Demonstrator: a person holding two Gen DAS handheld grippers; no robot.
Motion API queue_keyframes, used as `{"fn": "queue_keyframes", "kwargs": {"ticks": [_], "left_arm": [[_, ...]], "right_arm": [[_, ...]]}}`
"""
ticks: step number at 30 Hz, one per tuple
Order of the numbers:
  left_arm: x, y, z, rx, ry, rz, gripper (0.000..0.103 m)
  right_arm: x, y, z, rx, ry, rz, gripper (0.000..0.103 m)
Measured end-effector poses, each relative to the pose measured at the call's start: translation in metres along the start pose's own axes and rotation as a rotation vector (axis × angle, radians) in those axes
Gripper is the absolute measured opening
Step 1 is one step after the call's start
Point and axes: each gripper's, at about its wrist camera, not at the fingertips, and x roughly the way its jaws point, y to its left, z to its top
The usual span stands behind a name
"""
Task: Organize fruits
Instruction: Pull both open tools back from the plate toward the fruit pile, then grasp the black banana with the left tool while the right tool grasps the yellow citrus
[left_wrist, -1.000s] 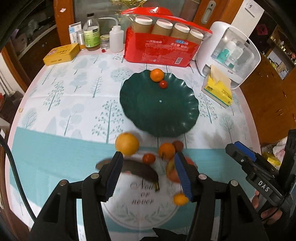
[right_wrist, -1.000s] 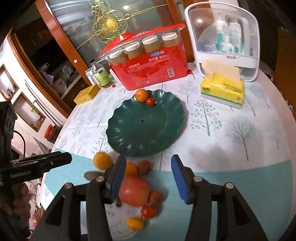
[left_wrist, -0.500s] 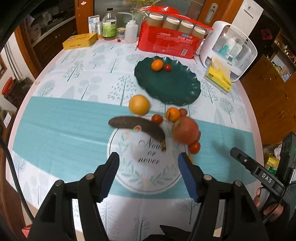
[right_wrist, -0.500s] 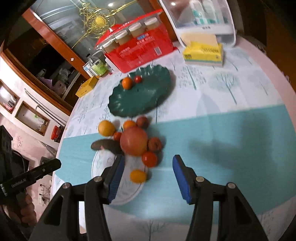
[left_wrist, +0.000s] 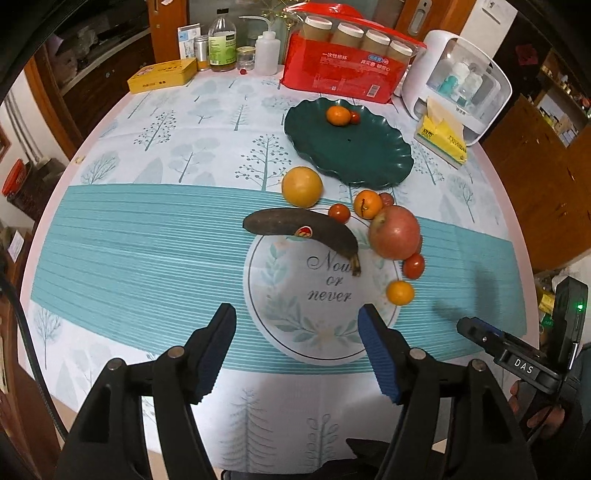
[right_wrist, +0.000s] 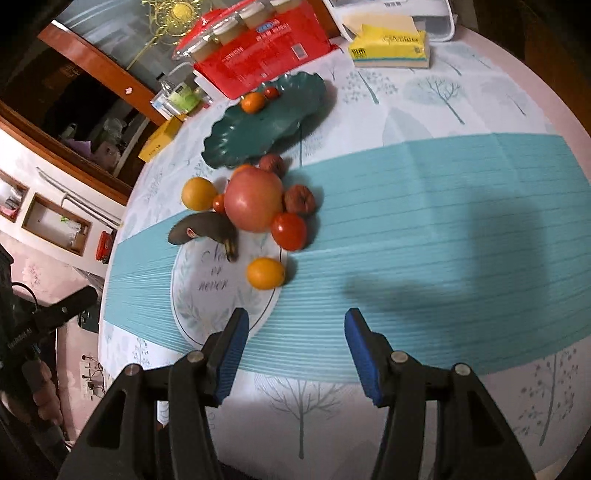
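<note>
Risk entry: we hold the left gripper (left_wrist: 297, 328) and right gripper (right_wrist: 293, 330) gaping and empty above the table's near edge, loose fruit cluster (left_wrist: 394, 232) beside the green plate (left_wrist: 369, 162); nudging one round fruit could roll its touching neighbours away.

A round table (left_wrist: 110, 236) under a pale tree-printed cloth with a teal band carries, straight ahead of the tongs, a blackened banana (left_wrist: 301, 230), a big red apple (left_wrist: 394, 232), oranges and small tomatoes. Beyond them sits a scalloped dark green plate (left_wrist: 369, 155), then a red cup pack (left_wrist: 343, 72).
</note>
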Motion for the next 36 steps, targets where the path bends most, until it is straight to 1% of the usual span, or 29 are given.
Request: {"fn": "queue_keyframes", "kwargs": {"ticks": [2,6,9,11,15,19,21,23,25,29,33,36], "left_arm": [[0.004,0.007,0.007,0.018,0.01,-0.02,0.073],[0.012,0.016,0.022,0.093,0.029,-0.012,0.074],[0.021,0.02,0.035,0.188,0.038,0.0,0.077],[0.028,0.021,0.045,0.251,0.049,-0.004,0.078],[0.047,0.022,0.061,0.39,0.088,-0.04,0.078],[0.065,0.021,0.074,0.509,0.108,-0.071,0.078],[0.071,0.019,0.078,0.547,0.106,-0.089,0.078],[0.078,0.018,0.082,0.587,0.1,-0.121,0.078],[0.085,0.017,0.085,0.628,0.093,-0.145,0.078],[0.1,0.014,0.085,0.702,0.083,-0.186,0.078],[0.113,0.01,0.084,0.739,0.057,-0.227,0.078],[0.126,0.008,0.083,0.751,0.052,-0.278,0.078]], "right_arm": [[0.003,0.003,-0.003,0.012,-0.005,-0.013,0.054],[0.008,0.013,-0.005,0.054,-0.023,-0.037,0.054],[0.011,0.025,-0.009,0.086,-0.054,-0.072,0.054],[0.014,0.031,-0.012,0.108,-0.072,-0.093,0.054],[0.022,0.046,-0.02,0.158,-0.13,-0.155,0.054],[0.03,0.057,-0.026,0.204,-0.186,-0.21,0.054],[0.033,0.063,-0.028,0.213,-0.213,-0.237,0.054],[0.035,0.071,-0.031,0.212,-0.238,-0.271,0.054],[0.038,0.077,-0.032,0.203,-0.251,-0.287,0.054],[0.044,0.085,-0.035,0.168,-0.258,-0.321,0.054],[0.051,0.09,-0.032,0.122,-0.268,-0.351,0.054],[0.059,0.091,-0.031,0.076,-0.281,-0.396,0.054]]}}
